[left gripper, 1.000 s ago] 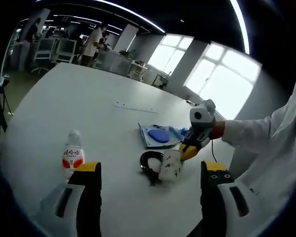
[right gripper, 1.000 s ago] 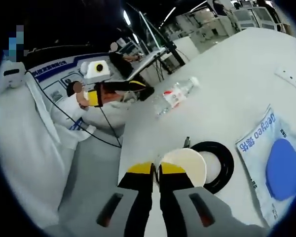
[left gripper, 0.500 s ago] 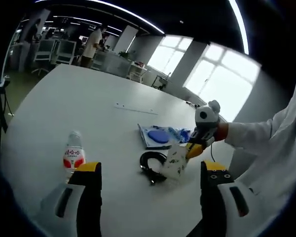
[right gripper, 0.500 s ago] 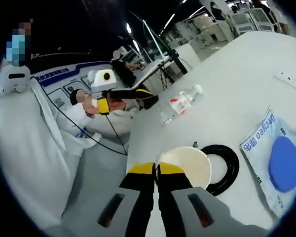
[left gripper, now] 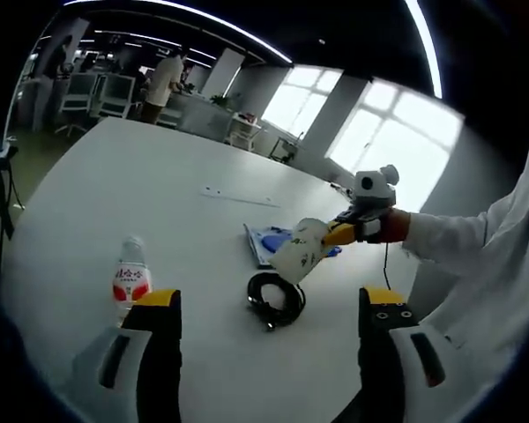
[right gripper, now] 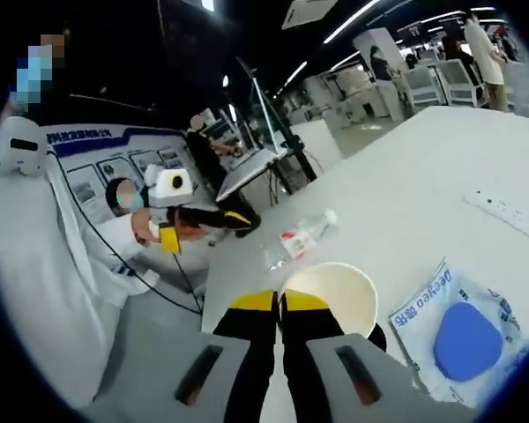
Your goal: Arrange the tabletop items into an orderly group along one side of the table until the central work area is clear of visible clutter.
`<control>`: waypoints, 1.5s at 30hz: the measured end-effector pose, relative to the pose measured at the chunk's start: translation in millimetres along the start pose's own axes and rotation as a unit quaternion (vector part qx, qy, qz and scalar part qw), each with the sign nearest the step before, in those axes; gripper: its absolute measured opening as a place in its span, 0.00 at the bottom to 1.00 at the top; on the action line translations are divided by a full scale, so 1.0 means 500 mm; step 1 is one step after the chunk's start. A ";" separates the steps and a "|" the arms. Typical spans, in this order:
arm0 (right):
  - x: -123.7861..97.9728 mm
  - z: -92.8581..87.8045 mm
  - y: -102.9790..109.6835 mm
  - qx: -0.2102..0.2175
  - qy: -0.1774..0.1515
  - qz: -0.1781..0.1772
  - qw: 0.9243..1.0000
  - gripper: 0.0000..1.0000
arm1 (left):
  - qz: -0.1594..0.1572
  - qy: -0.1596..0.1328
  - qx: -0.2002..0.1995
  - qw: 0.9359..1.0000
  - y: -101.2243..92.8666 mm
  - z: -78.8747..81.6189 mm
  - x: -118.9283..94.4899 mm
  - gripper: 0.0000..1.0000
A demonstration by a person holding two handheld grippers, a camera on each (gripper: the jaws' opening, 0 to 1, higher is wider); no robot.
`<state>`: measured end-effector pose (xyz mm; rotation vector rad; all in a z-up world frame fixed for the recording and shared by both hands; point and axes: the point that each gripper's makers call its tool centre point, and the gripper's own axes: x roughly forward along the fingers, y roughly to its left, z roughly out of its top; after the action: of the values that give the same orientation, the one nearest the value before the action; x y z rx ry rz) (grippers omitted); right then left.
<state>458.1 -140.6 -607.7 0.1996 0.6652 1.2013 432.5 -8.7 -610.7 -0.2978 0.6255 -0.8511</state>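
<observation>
One paper cup (right gripper: 331, 300) pinched in right tongs (right gripper: 280, 301) — left tongs (left gripper: 269, 304) wide; one bottle (left gripper: 130, 277), one cable coil (left gripper: 277, 297).

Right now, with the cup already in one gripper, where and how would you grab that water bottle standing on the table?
I'd probably take the water bottle around its middle, at the red label, coming in level from the side with the left gripper, whose jaws are open. It stands upright and slim, with bare table around it, so a side grip should hold better than pinching the small cap.
</observation>
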 end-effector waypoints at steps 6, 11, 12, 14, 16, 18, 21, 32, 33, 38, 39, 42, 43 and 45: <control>0.002 0.038 -0.023 -0.016 -0.014 -0.038 0.999 0.00 | 0.000 -0.005 0.000 1.000 -0.002 0.001 -0.004 0.84; 0.007 0.062 -0.043 -0.040 -0.002 -0.070 0.997 0.00 | -0.001 -0.009 -0.003 1.000 -0.004 0.000 -0.007 0.84; 0.009 0.067 -0.048 -0.047 0.003 -0.078 0.996 0.00 | 0.000 -0.009 -0.002 1.000 -0.003 0.000 -0.008 0.84; 0.015 0.075 -0.049 -0.054 0.007 -0.078 0.995 0.00 | -0.001 -0.012 -0.003 1.000 -0.003 0.001 -0.010 0.85; 0.021 0.079 -0.056 -0.075 0.021 -0.086 0.993 0.00 | 0.001 -0.012 -0.004 1.000 -0.001 0.000 -0.012 0.85; 0.028 0.081 -0.062 -0.095 0.038 -0.092 0.991 0.00 | 0.001 -0.013 -0.004 1.000 0.000 0.000 -0.014 0.85; 0.036 0.077 -0.072 -0.120 0.064 -0.098 0.986 0.00 | 0.003 -0.014 -0.005 1.000 0.002 0.000 -0.016 0.84; 0.071 0.038 -0.108 -0.242 0.189 -0.106 0.946 0.00 | 0.006 -0.016 -0.010 1.000 0.008 -0.006 -0.021 0.84; 0.073 0.034 -0.112 -0.249 0.197 -0.106 0.942 0.00 | 0.007 -0.016 -0.010 1.000 0.009 -0.006 -0.021 0.85; 0.091 0.009 -0.127 -0.284 0.240 -0.099 0.923 0.00 | 0.008 -0.015 -0.011 1.000 0.016 -0.010 -0.021 0.84; 0.095 0.005 -0.130 -0.288 0.246 -0.098 0.920 0.00 | 0.009 -0.015 -0.012 1.000 0.017 -0.011 -0.020 0.84; 0.102 -0.015 -0.144 -0.316 0.280 -0.096 0.902 0.00 | 0.011 -0.012 -0.013 1.000 0.023 -0.016 -0.020 0.84; 0.105 -0.020 -0.147 -0.322 0.287 -0.095 0.897 0.00 | 0.011 -0.011 -0.013 1.000 0.024 -0.017 -0.020 0.84; 0.112 -0.031 -0.150 -0.334 0.299 -0.089 0.890 0.00 | 0.011 -0.012 -0.016 1.000 0.024 -0.018 -0.021 0.84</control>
<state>520.1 -120.5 -676.8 -0.8277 0.7332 1.2477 428.8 7.1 -619.4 -0.3293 0.6199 -0.8162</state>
